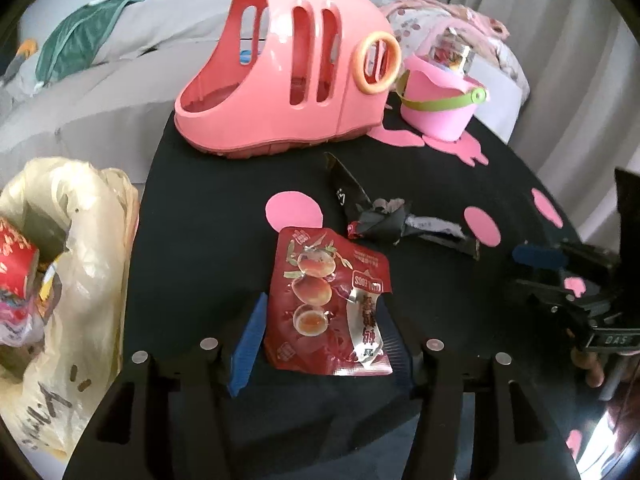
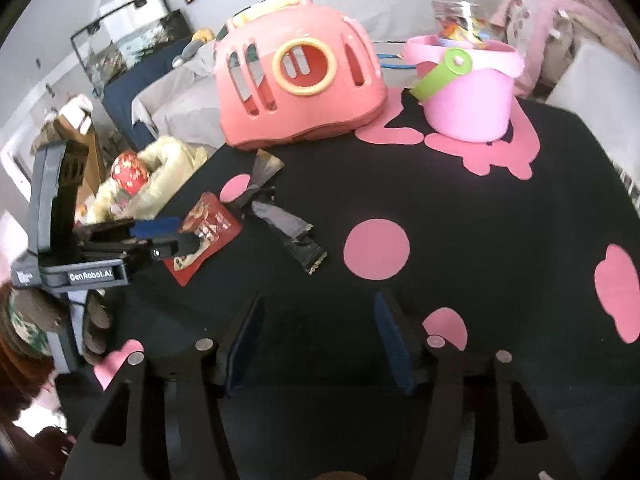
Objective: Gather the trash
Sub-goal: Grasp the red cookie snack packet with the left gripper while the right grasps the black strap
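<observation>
Lying flat on the black table (image 1: 192, 208), one red snack packet (image 1: 326, 300) sits between the spread fingers of the left gripper (image 1: 324, 340), whose pads do not press on it. Just beyond it lies one crumpled black wrapper (image 1: 384, 220). The right gripper (image 2: 316, 344) hovers with its fingers apart over bare cloth, holding nothing. One pale plastic bag (image 1: 80, 264) of rubbish hangs at the table's left edge. One pink basket (image 1: 288, 76) and one pink bucket (image 1: 436, 104) stand at the far side.
</observation>
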Demonstrator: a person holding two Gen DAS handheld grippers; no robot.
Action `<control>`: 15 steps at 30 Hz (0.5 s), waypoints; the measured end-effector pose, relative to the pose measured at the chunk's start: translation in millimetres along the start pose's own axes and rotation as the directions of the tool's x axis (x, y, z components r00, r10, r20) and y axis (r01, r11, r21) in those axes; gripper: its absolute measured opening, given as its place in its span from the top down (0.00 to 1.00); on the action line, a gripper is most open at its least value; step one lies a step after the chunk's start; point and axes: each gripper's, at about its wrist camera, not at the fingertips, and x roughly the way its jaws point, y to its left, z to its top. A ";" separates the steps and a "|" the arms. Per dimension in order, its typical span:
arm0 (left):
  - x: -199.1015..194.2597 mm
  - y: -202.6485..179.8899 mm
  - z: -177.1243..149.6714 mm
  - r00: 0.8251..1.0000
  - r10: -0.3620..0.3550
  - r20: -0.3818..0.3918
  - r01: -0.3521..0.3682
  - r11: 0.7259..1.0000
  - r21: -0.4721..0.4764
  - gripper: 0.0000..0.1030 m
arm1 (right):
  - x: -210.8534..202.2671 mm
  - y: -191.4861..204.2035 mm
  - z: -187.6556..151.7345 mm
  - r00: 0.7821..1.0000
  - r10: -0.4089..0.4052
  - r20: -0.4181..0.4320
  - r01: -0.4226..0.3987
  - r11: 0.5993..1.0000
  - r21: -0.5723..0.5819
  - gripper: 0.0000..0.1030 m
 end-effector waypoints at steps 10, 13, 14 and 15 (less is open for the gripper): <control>2.4 2.4 6.1 1.000 0.004 -0.025 -0.004 1.000 -0.028 0.45 | 0.8 6.6 -2.3 0.999 -0.032 -0.011 0.031 0.998 -0.055 0.43; 4.7 5.4 10.2 1.000 0.002 -0.015 -0.003 0.998 -0.063 0.45 | -0.6 6.2 -2.5 0.999 -0.026 -0.020 0.025 0.998 -0.051 0.43; 5.9 7.5 12.3 1.000 -0.001 -0.012 0.000 0.997 -0.082 0.45 | -1.7 7.1 -3.4 0.999 -0.024 -0.025 0.022 0.998 -0.054 0.42; 7.1 7.9 14.0 1.000 -0.001 -0.011 0.000 0.996 -0.091 0.45 | -1.8 8.3 -3.9 0.999 -0.025 -0.030 0.023 0.998 -0.061 0.42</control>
